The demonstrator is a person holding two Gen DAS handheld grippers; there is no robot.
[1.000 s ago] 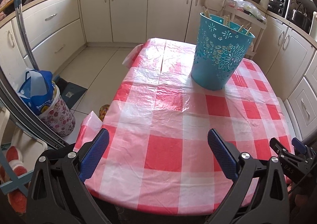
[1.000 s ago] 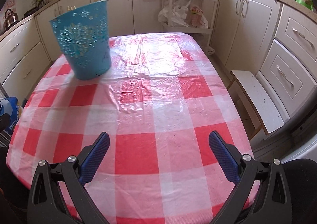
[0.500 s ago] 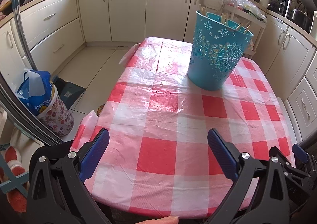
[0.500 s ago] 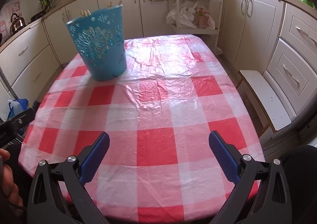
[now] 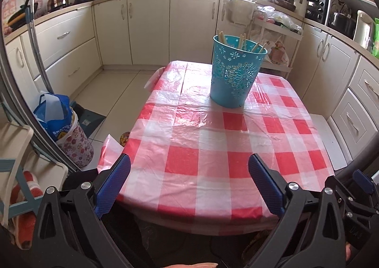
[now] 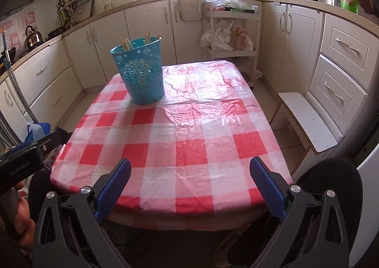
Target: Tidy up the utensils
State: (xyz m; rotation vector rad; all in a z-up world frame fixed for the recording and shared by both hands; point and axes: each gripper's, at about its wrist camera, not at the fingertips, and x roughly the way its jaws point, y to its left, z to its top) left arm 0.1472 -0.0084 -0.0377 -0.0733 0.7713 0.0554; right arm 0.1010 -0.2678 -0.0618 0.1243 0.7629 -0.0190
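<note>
A teal perforated bucket [image 5: 234, 73] stands upright on the far part of the red-and-white checked tablecloth [image 5: 213, 144]; it also shows in the right wrist view [image 6: 141, 73]. Wooden utensil handles [image 5: 241, 41] stick up out of it, also seen in the right wrist view [image 6: 128, 43]. My left gripper [image 5: 189, 170] is open and empty, held over the table's near edge. My right gripper [image 6: 189, 170] is open and empty, also back at the near edge. Both are far from the bucket.
A white stool [image 6: 308, 121] stands right of the table. A blue bag in a floral bin [image 5: 64, 125] sits on the floor at left. A white cart with bags [image 6: 227, 30] stands behind the table. Cabinets line the walls.
Both grippers have pulled back and up from the table, so the bucket looks farther away and more of the kitchen shows. Both stay open and empty.
</note>
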